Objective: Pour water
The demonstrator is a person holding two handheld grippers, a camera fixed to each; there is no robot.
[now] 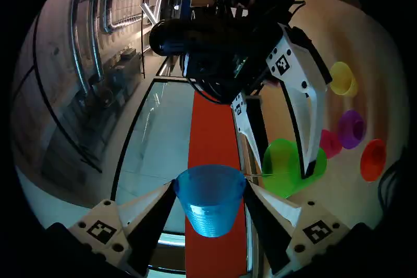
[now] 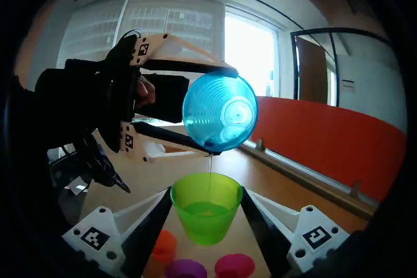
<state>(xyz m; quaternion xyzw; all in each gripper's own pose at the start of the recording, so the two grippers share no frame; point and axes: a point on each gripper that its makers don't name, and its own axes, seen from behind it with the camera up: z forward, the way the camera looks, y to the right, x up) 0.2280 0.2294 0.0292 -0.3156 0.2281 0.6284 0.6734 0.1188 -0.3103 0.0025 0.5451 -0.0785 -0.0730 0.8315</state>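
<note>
My left gripper [image 1: 209,200] is shut on a translucent blue cup [image 1: 210,206], tipped on its side. In the right gripper view that blue cup [image 2: 220,112] hangs above a green cup [image 2: 207,214], its mouth facing the camera, and a thin stream of water [image 2: 209,171] falls from its rim into the green cup. My right gripper [image 2: 207,210] is shut on the green cup, which holds some liquid. In the left gripper view the right gripper [image 1: 279,160] holds the green cup [image 1: 284,166] just beyond the blue one.
On the wooden table [image 1: 344,194] lie a yellow cup [image 1: 343,77], a purple cup [image 1: 351,128], a pink cup [image 1: 330,143] and an orange cup [image 1: 373,159]. An orange partition [image 2: 333,132] runs along the table edge, with windows [image 2: 250,53] behind.
</note>
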